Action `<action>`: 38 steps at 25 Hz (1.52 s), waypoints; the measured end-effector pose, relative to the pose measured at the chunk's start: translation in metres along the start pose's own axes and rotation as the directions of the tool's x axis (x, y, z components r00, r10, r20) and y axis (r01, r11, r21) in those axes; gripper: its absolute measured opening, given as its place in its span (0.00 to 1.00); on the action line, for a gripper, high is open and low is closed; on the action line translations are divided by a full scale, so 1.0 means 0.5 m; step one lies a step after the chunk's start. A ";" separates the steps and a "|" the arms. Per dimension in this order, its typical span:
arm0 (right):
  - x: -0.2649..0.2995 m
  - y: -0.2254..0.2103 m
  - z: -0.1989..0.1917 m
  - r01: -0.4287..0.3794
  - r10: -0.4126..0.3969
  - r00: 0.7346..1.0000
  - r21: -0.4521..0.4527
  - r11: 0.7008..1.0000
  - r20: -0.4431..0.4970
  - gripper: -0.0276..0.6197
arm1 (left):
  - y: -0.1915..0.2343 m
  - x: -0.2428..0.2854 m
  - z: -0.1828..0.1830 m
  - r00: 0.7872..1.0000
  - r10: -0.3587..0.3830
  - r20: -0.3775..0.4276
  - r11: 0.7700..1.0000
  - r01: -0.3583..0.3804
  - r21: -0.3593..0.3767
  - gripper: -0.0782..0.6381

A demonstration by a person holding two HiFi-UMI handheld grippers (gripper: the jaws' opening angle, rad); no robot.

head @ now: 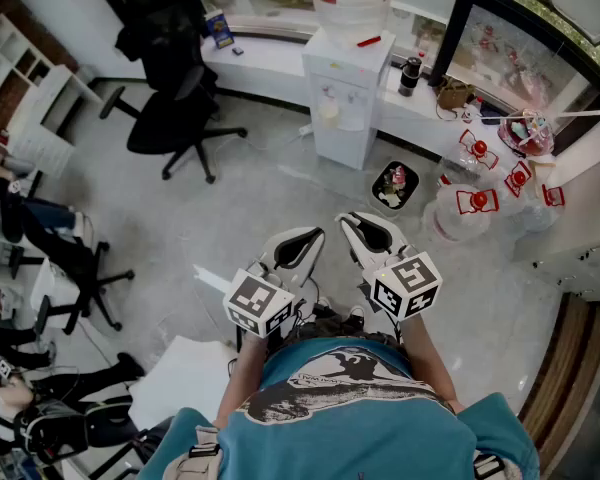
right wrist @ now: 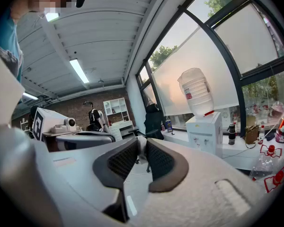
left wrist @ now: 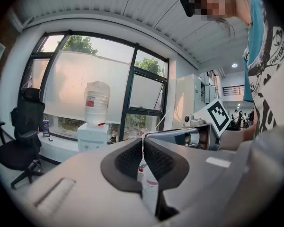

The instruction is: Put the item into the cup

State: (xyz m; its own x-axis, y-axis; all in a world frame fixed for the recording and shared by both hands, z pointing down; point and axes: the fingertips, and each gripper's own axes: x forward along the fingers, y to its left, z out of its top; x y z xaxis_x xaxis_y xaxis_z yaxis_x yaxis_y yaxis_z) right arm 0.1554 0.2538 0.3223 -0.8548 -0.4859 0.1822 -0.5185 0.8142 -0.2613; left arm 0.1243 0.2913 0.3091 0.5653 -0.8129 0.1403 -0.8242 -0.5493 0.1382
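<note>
No cup and no item to put in one shows in any view. The person holds both grippers up in front of the chest, side by side, above the grey floor. My left gripper (head: 316,233) has its black pads (left wrist: 128,160) closed tip to tip, with nothing between them. My right gripper (head: 347,219) stands just to its right, with pads (right wrist: 161,162) also drawn together at the tips and holding nothing. Each gripper view catches the other gripper's marker cube, the right gripper's cube (left wrist: 219,116) in one and the left gripper's cube (right wrist: 42,123) in the other.
Straight ahead a water dispenser (head: 345,108) stands against a white counter (head: 270,63) under the windows. A black office chair (head: 175,88) is at the far left, and a small bin (head: 394,185) and water jugs (head: 460,213) sit at the right. Seated people (head: 40,228) are at the left edge.
</note>
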 end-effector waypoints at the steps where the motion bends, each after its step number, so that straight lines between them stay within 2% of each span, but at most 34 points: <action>1: 0.002 -0.001 0.001 0.002 -0.002 1.000 0.002 1.000 0.003 0.13 | 0.003 -0.001 0.001 1.000 0.004 -0.002 1.000 -0.004 0.016 0.13; 6: 0.010 0.002 0.014 0.007 -0.007 0.999 0.014 1.000 0.043 0.13 | 0.014 -0.005 0.014 1.000 0.019 0.001 0.994 -0.019 0.112 0.13; 10: 0.013 0.014 0.025 -0.001 0.001 0.997 0.006 1.000 0.076 0.14 | 0.007 -0.017 0.042 0.998 0.005 0.057 0.973 -0.018 0.228 0.13; 13: 0.019 0.023 0.025 -0.007 0.007 0.997 -0.007 1.000 0.076 0.14 | 0.007 -0.023 0.043 0.998 0.002 0.057 0.964 -0.017 0.266 0.13; 21: 0.043 0.036 0.009 0.006 -0.005 0.998 -0.007 1.000 0.068 0.14 | 0.035 -0.055 0.018 0.999 0.020 0.043 0.965 -0.030 0.260 0.13; 29: 0.071 0.049 -0.020 0.002 -0.002 0.999 0.010 1.000 0.038 0.14 | 0.066 -0.090 -0.008 0.998 0.056 0.024 0.974 -0.060 0.219 0.13; 38: 0.118 0.020 -0.026 -0.025 0.025 1.000 0.025 0.999 -0.002 0.14 | 0.110 -0.055 -0.022 0.997 0.074 -0.007 0.984 -0.071 0.166 0.13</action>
State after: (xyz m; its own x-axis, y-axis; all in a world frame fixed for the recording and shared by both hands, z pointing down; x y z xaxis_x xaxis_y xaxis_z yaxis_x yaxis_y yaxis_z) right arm 0.0999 0.2372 0.3427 -0.8677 -0.4644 0.1774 -0.4970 0.8181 -0.2893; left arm 0.0639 0.2854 0.3239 0.5033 -0.8498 0.1569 -0.8569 -0.5142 -0.0368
